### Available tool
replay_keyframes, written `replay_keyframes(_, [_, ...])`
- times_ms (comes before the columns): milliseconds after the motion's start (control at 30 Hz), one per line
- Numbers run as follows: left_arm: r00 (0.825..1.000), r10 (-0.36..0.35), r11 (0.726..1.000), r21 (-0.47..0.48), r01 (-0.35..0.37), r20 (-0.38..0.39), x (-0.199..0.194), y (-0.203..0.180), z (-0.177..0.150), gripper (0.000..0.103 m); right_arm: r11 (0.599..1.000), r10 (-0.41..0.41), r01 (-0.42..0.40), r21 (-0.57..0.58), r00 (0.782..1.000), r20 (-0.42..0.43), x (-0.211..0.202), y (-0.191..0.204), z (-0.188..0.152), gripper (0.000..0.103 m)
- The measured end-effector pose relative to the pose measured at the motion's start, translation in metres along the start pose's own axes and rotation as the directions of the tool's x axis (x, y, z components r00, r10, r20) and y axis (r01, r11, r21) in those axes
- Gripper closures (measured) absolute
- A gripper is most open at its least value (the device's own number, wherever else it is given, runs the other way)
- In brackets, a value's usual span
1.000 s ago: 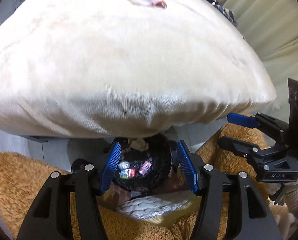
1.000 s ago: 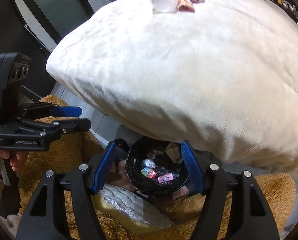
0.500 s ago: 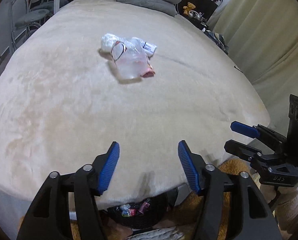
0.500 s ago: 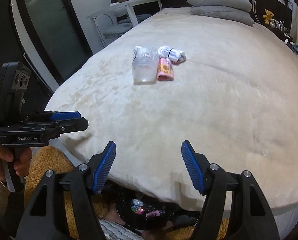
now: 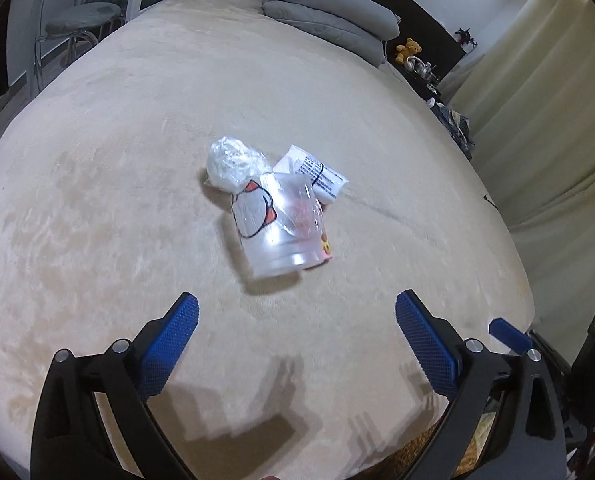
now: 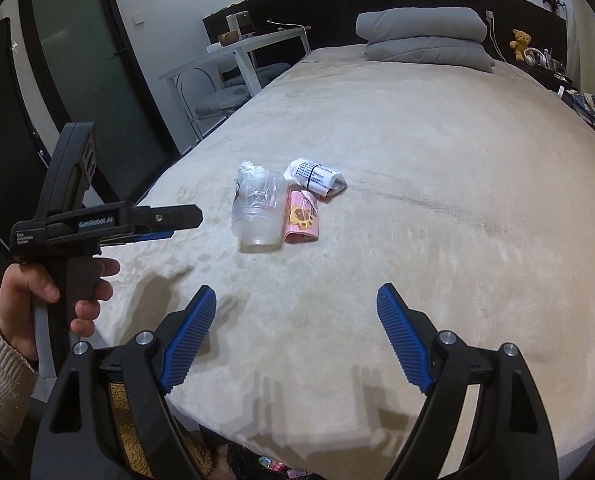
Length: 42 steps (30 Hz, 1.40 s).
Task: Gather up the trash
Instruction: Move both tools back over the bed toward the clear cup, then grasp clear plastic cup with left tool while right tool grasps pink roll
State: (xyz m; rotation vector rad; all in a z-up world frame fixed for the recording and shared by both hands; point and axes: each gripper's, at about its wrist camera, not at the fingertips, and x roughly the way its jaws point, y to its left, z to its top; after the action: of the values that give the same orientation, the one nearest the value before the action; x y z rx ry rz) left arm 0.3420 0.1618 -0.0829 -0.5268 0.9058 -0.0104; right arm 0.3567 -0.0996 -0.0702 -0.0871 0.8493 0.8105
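A small heap of trash lies mid-bed: a clear plastic cup (image 5: 279,228) (image 6: 257,210) on its side, a crumpled clear bag (image 5: 233,164), a white printed packet (image 5: 321,178) (image 6: 315,176) and a pink wrapper (image 6: 302,222). My left gripper (image 5: 297,322) is open and empty, just short of the cup. My right gripper (image 6: 297,314) is open and empty, above the bed's near edge, farther from the heap. The left gripper also shows in the right wrist view (image 6: 169,224). The right gripper's blue fingertip (image 5: 509,334) shows in the left wrist view.
The beige bed (image 6: 437,208) fills both views. Grey pillows (image 6: 421,38) lie at its head. A white desk and chairs (image 6: 233,68) stand to the left, a cluttered nightstand (image 5: 425,72) and curtains to the right. A black trash bin's rim (image 6: 257,464) peeks below the bed edge.
Both grippers rose from above the trash bin on the floor and moved forward over the bed towards the trash heap. Both stay open and empty.
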Motion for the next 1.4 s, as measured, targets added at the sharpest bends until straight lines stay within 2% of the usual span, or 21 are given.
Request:
replay_keyframes(267, [0.997,0.025,0.997,-0.074,-0.03,-0.074,0.055,0.015,0.04,0.006,0.999,0.021,-0.021,0.041,1.0,-0.004,0.016,-0.015,0.005,0.021])
replay_keyframes(400, [0.993,0.023,0.997,-0.071,-0.031,-0.119,0.077,0.013,0.048,0.006,0.998,0.034,-0.032,0.06,0.999,-0.019,0.024,-0.021,0.003,0.021])
replay_keyframes(500, [0.988,0.048,0.994,-0.092,-0.062,-0.147,0.089,0.017,0.051,0.006,0.996,0.044,-0.042,0.074,0.999,-0.024,0.03,-0.026,0.001,0.021])
replay_keyframes(600, [0.987,0.02,0.993,-0.114,-0.038,-0.157,0.097,0.019,0.054,0.008,0.996,0.047,-0.044,0.084,0.998,-0.033,0.037,-0.029,0.001,0.021])
replay_keyframes(633, [0.988,0.033,0.994,-0.094,-0.047,-0.15,0.098,0.017,0.055,0.01,0.996,0.047,-0.044,0.084,0.998,-0.036,0.039,-0.029,0.002,0.021])
replay_keyframes(700, [0.986,0.059,0.996,-0.059,-0.069,-0.156,0.101,0.014,0.055,0.033,0.996,0.049,-0.045,0.082,0.998,-0.041,0.043,-0.03,0.002,0.021])
replay_keyframes(867, [0.99,0.039,0.998,-0.046,-0.046,-0.133,0.095,0.018,0.051,0.035,0.997,0.039,-0.036,0.071,0.998,-0.042,0.052,-0.03,0.007,0.021])
replay_keyframes(1100, [0.994,0.045,0.999,0.02,-0.043,-0.104,0.068,0.015,0.032,0.035,0.999,0.038,-0.037,0.035,0.998,-0.045,0.076,-0.023,0.02,0.021])
replay_keyframes(1400, [0.997,0.035,0.997,0.064,-0.031,-0.065,0.03,0.018,0.003,0.035,1.0,0.012,-0.013,-0.016,0.998,-0.053,0.139,-0.021,0.044,0.021])
